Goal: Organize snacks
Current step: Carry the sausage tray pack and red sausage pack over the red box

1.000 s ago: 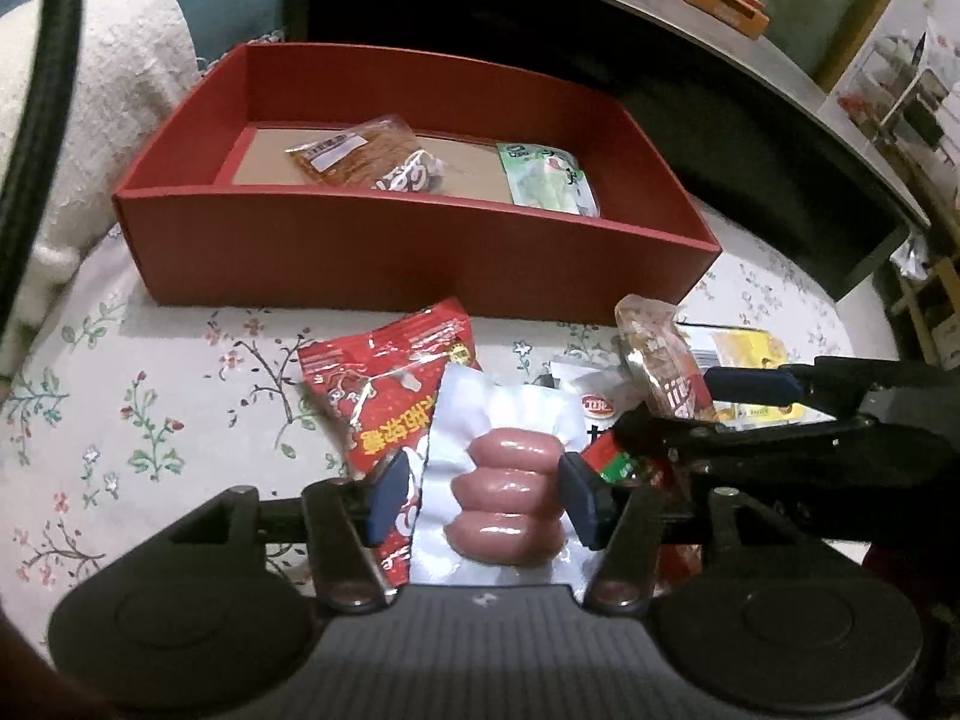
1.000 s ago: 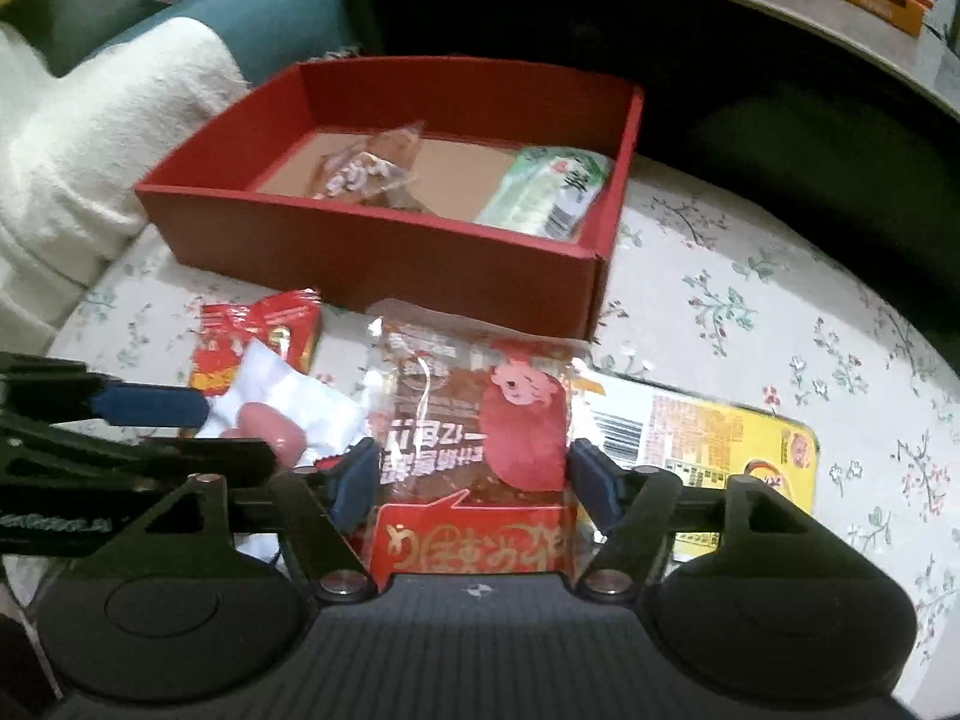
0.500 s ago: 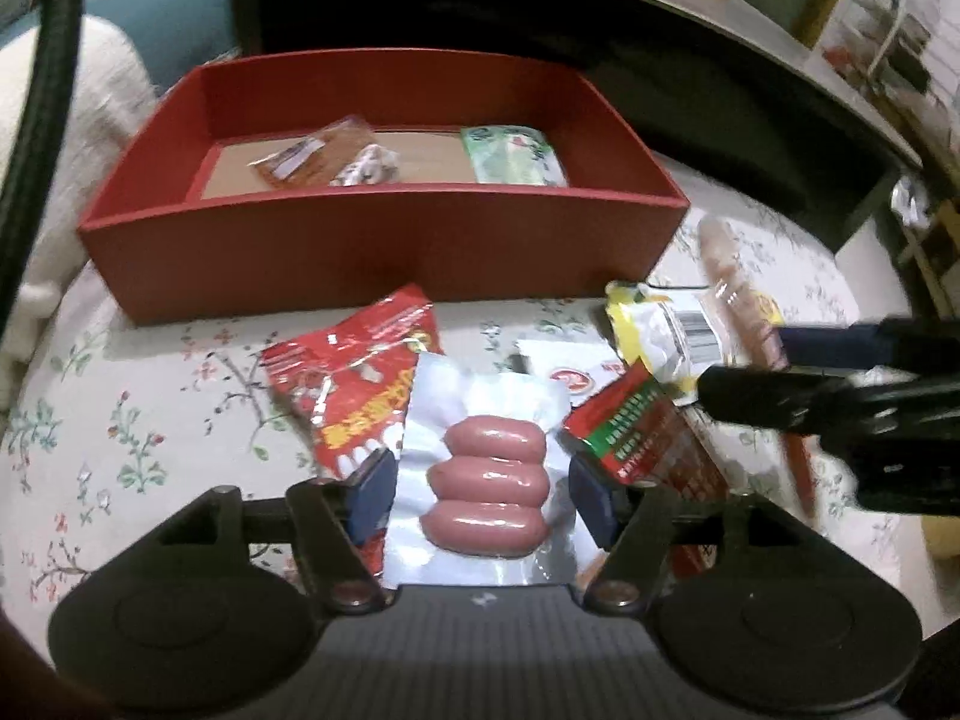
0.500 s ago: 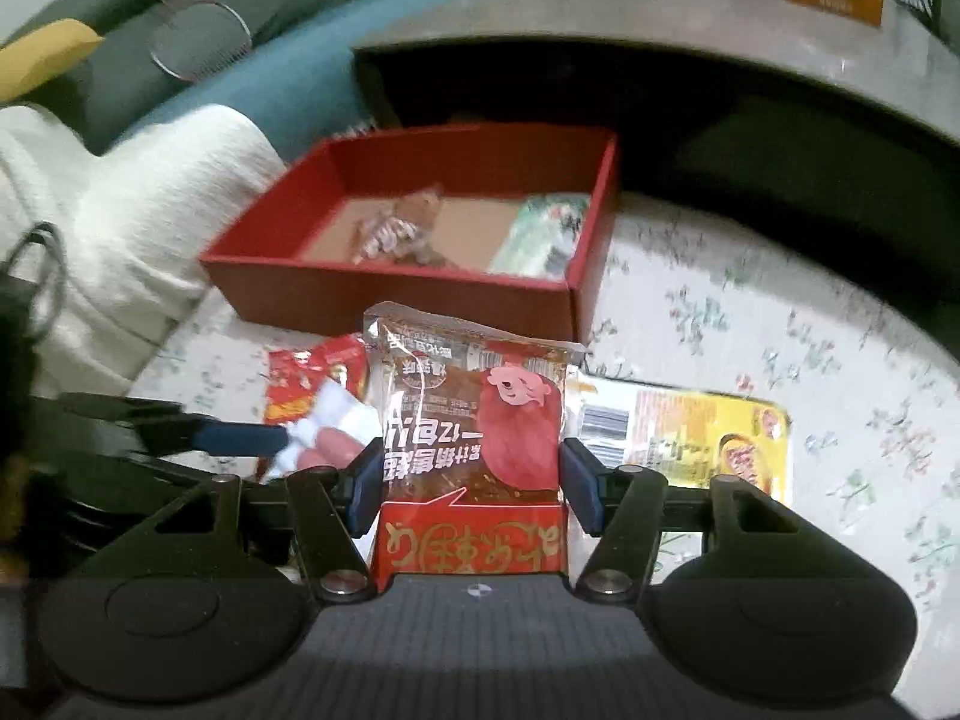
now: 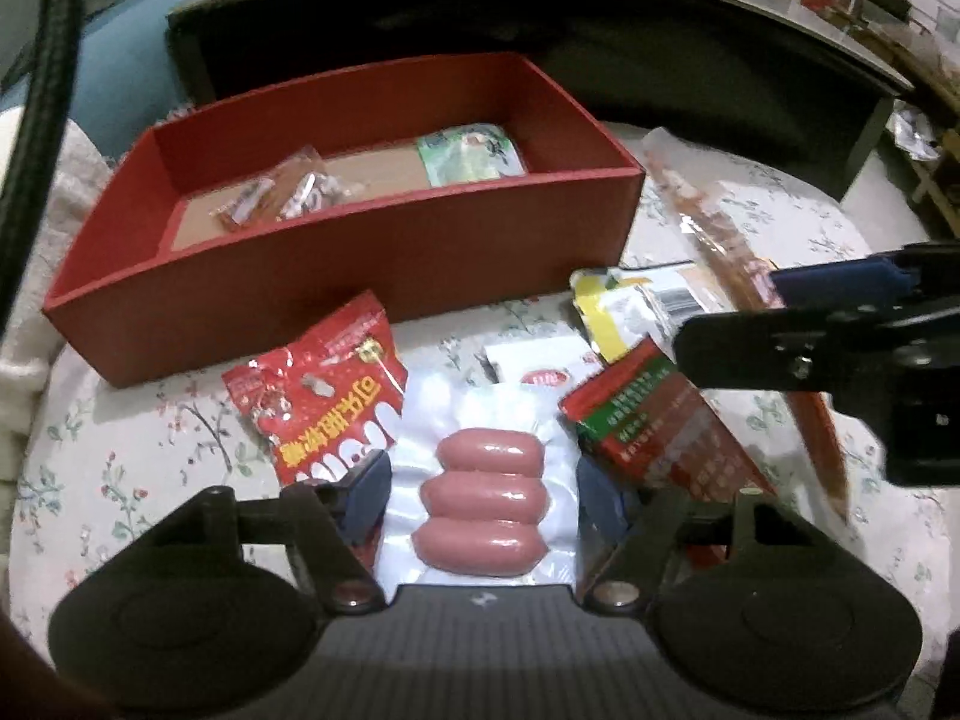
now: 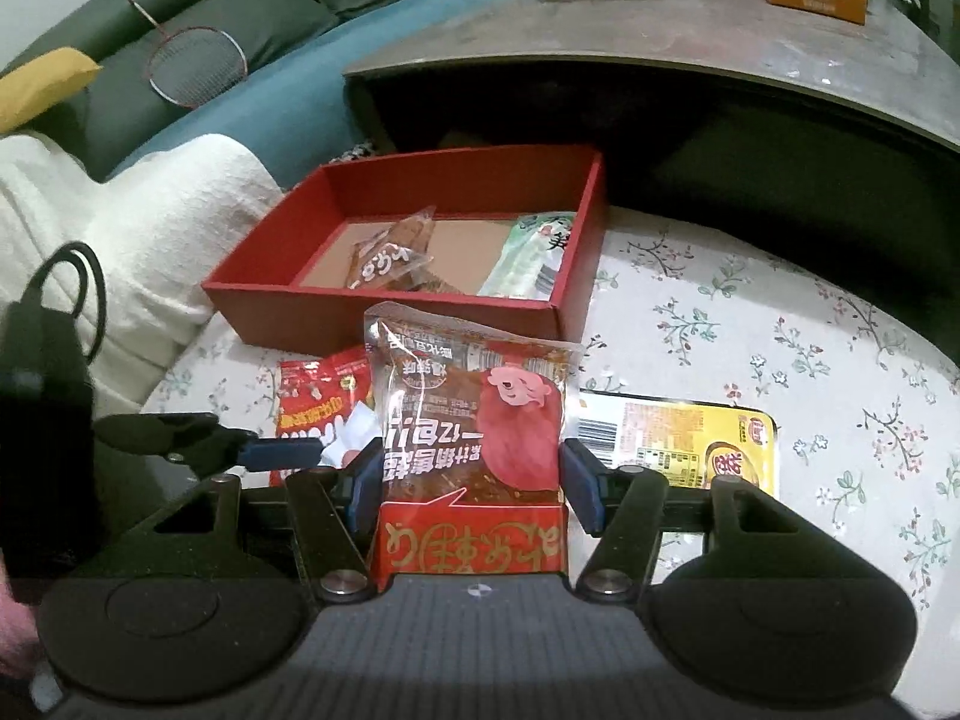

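Note:
My left gripper (image 5: 480, 495) points down at a clear pack of three pink sausages (image 5: 486, 480) that lies flat on the floral cloth. Its jaws are opening, and the pads stand just off the pack's edges. My right gripper (image 6: 471, 480) is shut on a red spicy-snack pack (image 6: 474, 414), held upright above the cloth; the left wrist view shows this pack edge-on (image 5: 708, 222). Behind stands the red box (image 5: 360, 276), with a brown snack pack (image 5: 282, 192) and a green pack (image 5: 471, 153) in it.
A red foil bag (image 5: 324, 396) lies left of the sausages, a red-and-green pack (image 5: 648, 432) to the right. Further right lies a yellow pack (image 6: 690, 438). A dark low table (image 6: 660, 42) stands behind the box, and a white blanket (image 6: 150, 222) lies to its left.
My right gripper closed on the red snack pack and raised it off the cloth. My left gripper's jaws spread wider around the sausage pack, which stays flat.

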Demonstrator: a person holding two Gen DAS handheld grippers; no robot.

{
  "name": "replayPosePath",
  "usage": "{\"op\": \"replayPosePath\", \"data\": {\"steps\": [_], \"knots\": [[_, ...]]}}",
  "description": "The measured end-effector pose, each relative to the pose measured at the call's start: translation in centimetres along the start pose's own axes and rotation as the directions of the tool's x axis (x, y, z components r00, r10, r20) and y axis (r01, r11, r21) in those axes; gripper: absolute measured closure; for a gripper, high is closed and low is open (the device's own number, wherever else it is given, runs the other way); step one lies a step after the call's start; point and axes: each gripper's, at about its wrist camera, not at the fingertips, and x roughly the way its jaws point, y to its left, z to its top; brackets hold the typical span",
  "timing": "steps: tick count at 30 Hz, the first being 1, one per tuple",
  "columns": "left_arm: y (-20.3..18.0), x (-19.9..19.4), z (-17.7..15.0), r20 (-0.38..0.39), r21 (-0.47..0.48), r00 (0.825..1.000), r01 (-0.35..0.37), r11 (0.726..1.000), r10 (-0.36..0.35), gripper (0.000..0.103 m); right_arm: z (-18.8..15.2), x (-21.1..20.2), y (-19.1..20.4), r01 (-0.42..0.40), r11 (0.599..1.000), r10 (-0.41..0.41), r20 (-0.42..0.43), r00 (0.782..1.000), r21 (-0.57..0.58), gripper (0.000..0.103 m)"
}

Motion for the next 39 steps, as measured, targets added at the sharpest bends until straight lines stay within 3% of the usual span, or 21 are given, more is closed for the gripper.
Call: {"op": "replayPosePath", "data": {"steps": [5,16,24,39], "knots": [[0.8,-1.1,-0.5,0.016,-0.021,1.0,-0.003,1.0,0.003,0.042,0.2,-0.1,-0.1,-0.007,1.0,0.006,0.007,1.0,0.003,0.036],[5.0,-4.3,-0.5,0.095,-0.17,0.995,0.041,0.985,-0.025,0.042,0.3,0.0,0.5,-0.011,1.0,0.011,0.022,1.0,-0.004,0.036],[5.7,-5.0,-0.3,0.12,-0.201,0.993,0.026,0.979,-0.002,0.042,0.9,0.4,1.5,-0.021,1.0,0.021,0.038,0.999,-0.009,0.036],[6.4,-6.7,1.2,0.207,-0.24,0.971,-0.069,0.968,0.12,0.041,2.2,0.3,3.9,0.01,0.999,-0.005,0.125,0.992,-0.04,0.036]]}}
